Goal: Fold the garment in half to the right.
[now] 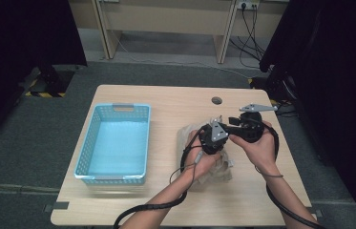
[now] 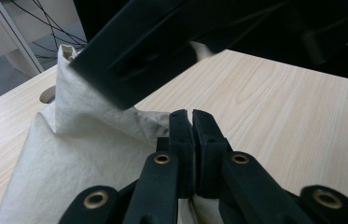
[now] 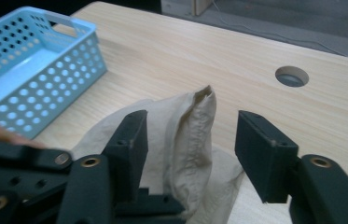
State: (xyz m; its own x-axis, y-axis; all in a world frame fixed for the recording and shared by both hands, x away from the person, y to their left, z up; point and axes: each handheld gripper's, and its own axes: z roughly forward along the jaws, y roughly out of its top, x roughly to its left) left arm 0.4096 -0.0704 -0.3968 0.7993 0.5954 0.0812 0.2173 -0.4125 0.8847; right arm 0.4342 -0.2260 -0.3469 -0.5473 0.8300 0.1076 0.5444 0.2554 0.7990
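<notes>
Beige cloth (image 1: pixel 214 167) bunched on the tabletop (image 1: pixel 166 102), worked by two hand-held grippers.

The left hand-held gripper (image 2: pixel 191 116) was pressed together, pinching a fold of the cloth. The right hand-held gripper (image 3: pixel 190 135) stood spread, its jaws clear of an upright ridge of cloth between them (no pad touching it). The cloth lay right of the blue basket (image 1: pixel 87 143), well apart from it.

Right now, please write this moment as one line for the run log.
left gripper: shut on beige cloth | right gripper: open, cloth fold standing between jaws, pads apart from it | blue basket: empty | wooden table
</notes>
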